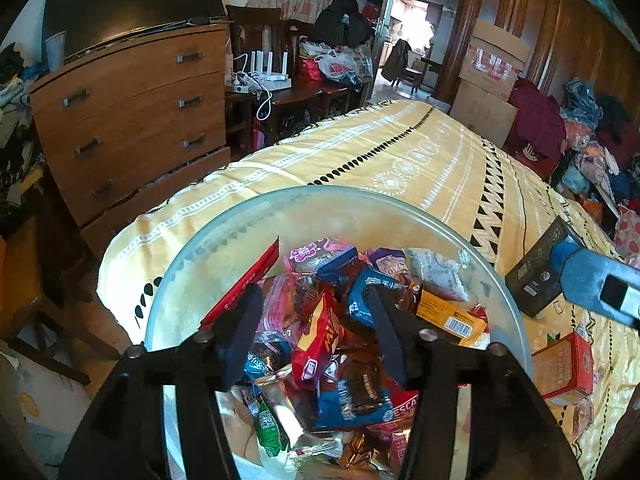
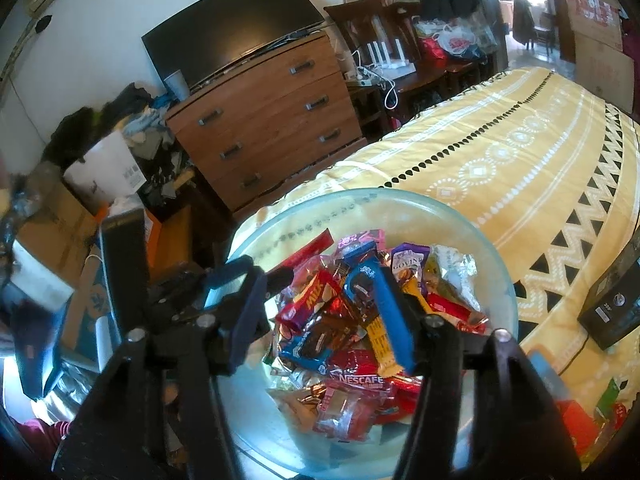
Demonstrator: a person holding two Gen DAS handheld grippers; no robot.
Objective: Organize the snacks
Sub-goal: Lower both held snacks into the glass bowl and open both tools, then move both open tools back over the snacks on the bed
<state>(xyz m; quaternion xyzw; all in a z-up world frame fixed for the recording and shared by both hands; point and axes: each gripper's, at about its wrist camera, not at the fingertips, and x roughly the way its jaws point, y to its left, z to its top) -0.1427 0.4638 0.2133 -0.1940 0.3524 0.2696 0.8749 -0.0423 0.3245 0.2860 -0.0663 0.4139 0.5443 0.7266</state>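
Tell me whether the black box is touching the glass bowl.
Apart. In the left wrist view, a strip of yellow bedspread shows between the black box and the glass bowl rim.

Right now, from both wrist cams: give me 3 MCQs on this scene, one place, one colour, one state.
1. Where are most wrapped snacks?
A. in the glass bowl
B. in an open drawer
C. on the floor

2. Main colour of the bedspread under the bowl?
A. green
B. yellow
C. grey

3. What is between the left gripper's jaws?
A. a red box, clamped
B. the bowl's rim, clamped
C. nothing gripped, jaws apart

Key:
1 A: the snacks are piled inside the glass bowl.
2 B: the bedspread is yellow with white and black patterns.
3 C: the left gripper hangs over the pile with its jaws apart, pressing on nothing.
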